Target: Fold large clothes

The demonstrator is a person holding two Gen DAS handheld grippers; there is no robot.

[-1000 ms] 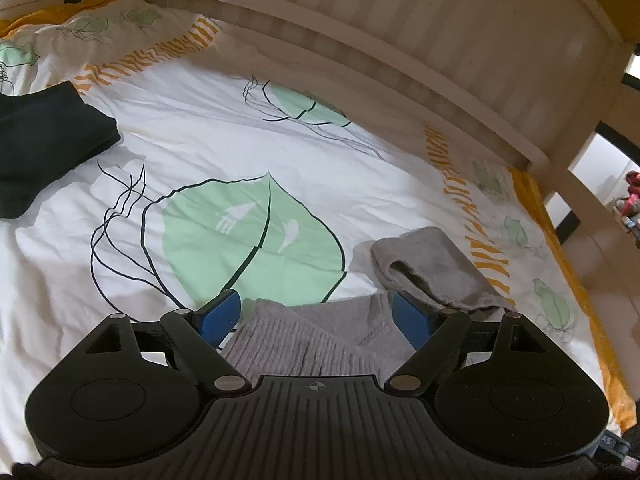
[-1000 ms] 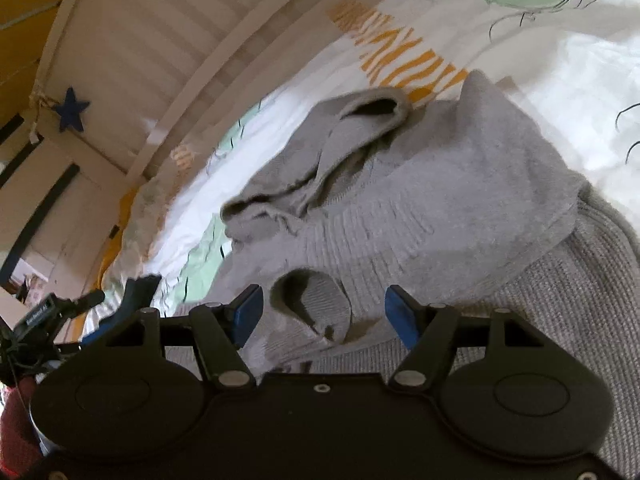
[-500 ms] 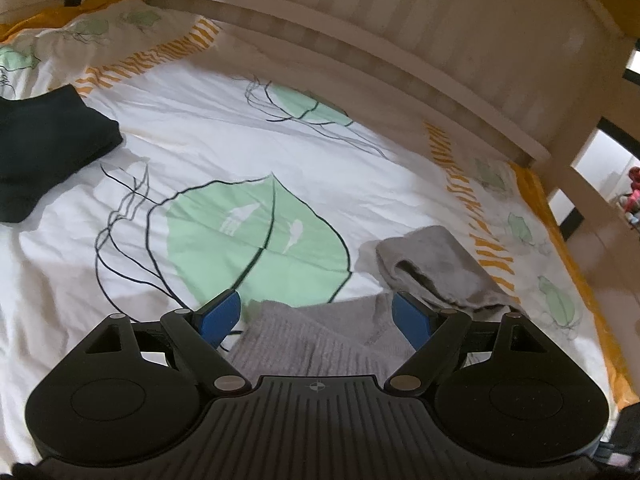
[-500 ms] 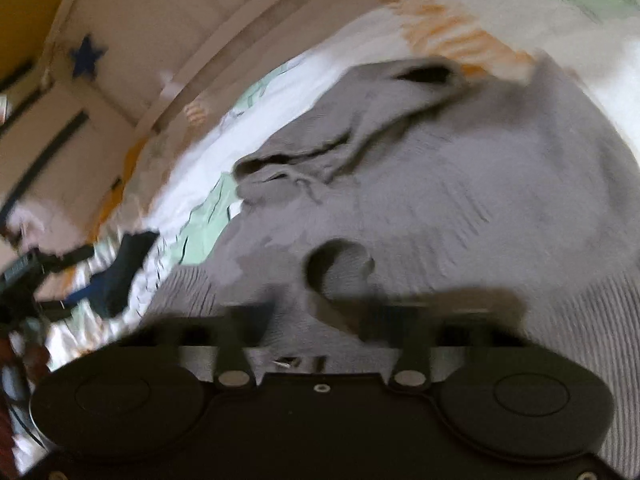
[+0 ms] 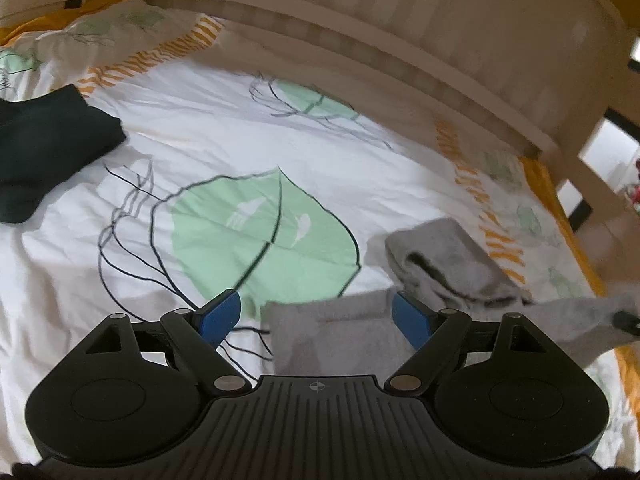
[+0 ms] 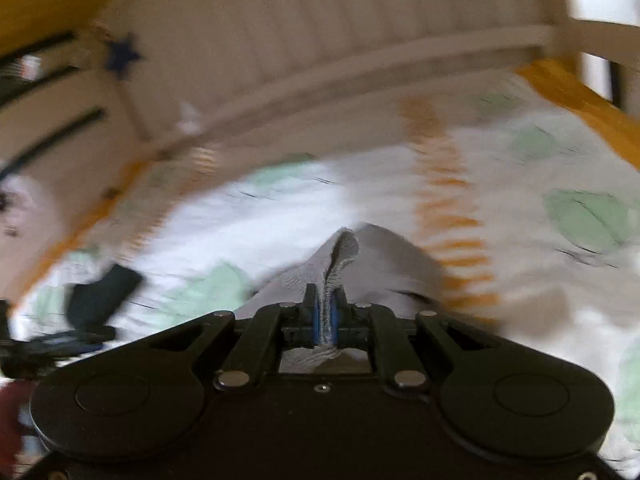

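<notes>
A grey knitted sweater [image 5: 332,328] lies on the bed, with its hood or sleeve [image 5: 444,264] bunched to the right. My left gripper [image 5: 316,314] is open and hovers just over the sweater's near edge, holding nothing. My right gripper [image 6: 326,314] is shut on a fold of the grey sweater [image 6: 380,264] and holds it lifted off the bed; the right wrist view is blurred by motion. In the left wrist view a stretch of the sweater [image 5: 580,320] is pulled up at the far right.
The bed cover [image 5: 240,152] is white with green leaf prints and orange stripes. A dark folded garment [image 5: 44,148] lies at the left. A white slatted bed rail [image 5: 400,40] runs along the far side. The left gripper shows in the right wrist view [image 6: 96,292].
My right gripper has shut on a fold of the sweater and lifted it, swinging fast. The sweater has shifted in the left wrist view. The left gripper stays open and has drawn back slightly.
</notes>
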